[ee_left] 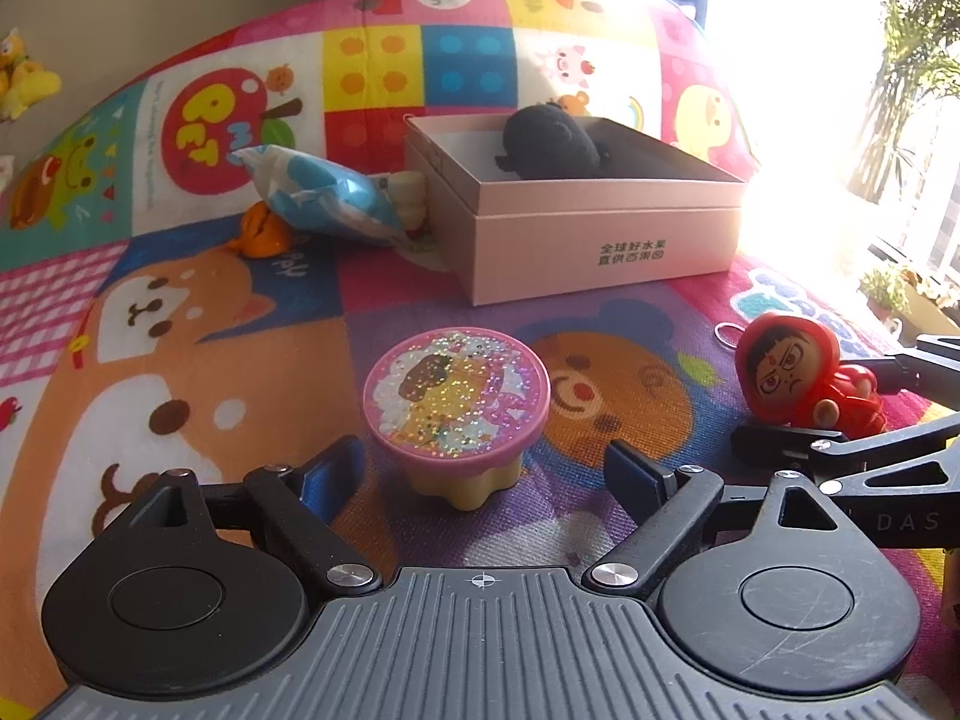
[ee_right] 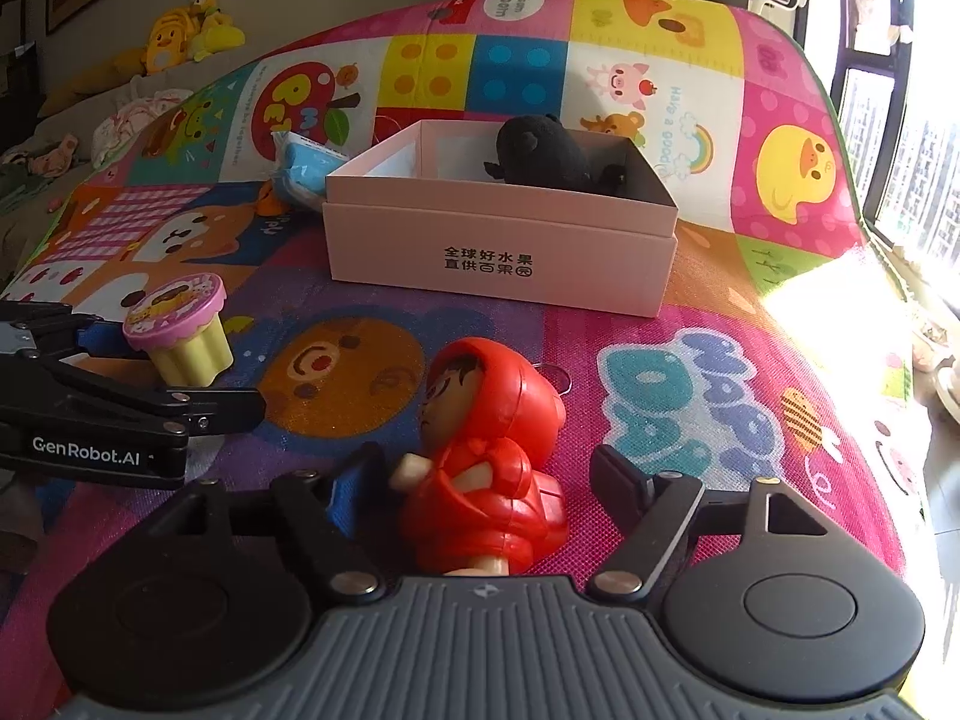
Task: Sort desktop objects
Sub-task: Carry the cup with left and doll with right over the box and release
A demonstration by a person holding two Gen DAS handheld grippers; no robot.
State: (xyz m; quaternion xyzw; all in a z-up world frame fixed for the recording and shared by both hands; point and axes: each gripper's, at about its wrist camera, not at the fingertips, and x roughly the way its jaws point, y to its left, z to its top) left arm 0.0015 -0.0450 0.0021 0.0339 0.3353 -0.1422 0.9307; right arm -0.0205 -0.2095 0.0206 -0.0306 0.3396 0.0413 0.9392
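Pink box [ee_right: 498, 252] with a black plush [ee_right: 543, 150] inside stands ahead; we see the left gripper [ee_left: 480, 468] spread around a pink-lidded cup [ee_left: 456, 402], the right gripper [ee_right: 480, 480] spread around a red hooded figure [ee_right: 486, 450], pads not pressing; a blue packet [ee_left: 324, 198] lies beside the box.

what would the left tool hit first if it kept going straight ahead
Most likely the pink-lidded cup, standing between the open left tool fingers; the pink box lies farther behind.

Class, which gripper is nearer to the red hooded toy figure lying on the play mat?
Right. The right gripper straddles the red hooded toy figure, jaws open; the left gripper straddles the pink-lidded cup beside it.
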